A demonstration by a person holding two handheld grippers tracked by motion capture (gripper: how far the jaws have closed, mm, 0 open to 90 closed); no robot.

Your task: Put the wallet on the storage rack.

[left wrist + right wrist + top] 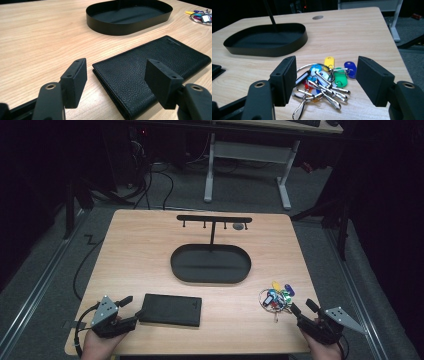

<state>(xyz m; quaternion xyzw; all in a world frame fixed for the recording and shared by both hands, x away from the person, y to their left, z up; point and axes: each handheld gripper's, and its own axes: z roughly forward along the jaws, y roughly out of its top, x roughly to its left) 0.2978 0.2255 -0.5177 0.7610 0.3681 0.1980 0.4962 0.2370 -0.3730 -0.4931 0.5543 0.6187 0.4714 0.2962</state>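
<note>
Left gripper (131,306) jaws apart beside wallet (170,310), near side of tray (210,276), right gripper (303,308) jaws apart beside key bunch (275,297), right of tray.

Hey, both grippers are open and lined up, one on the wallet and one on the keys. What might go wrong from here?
1. The wallet lies flat on the table; the left gripper may push it along instead of getting a finger under its edge.
2. The key bunch is loose; the right gripper might pinch only one tag, leaving the rest to dangle.
3. Dangling keys may snag on the hook rack above the black tray.
</note>
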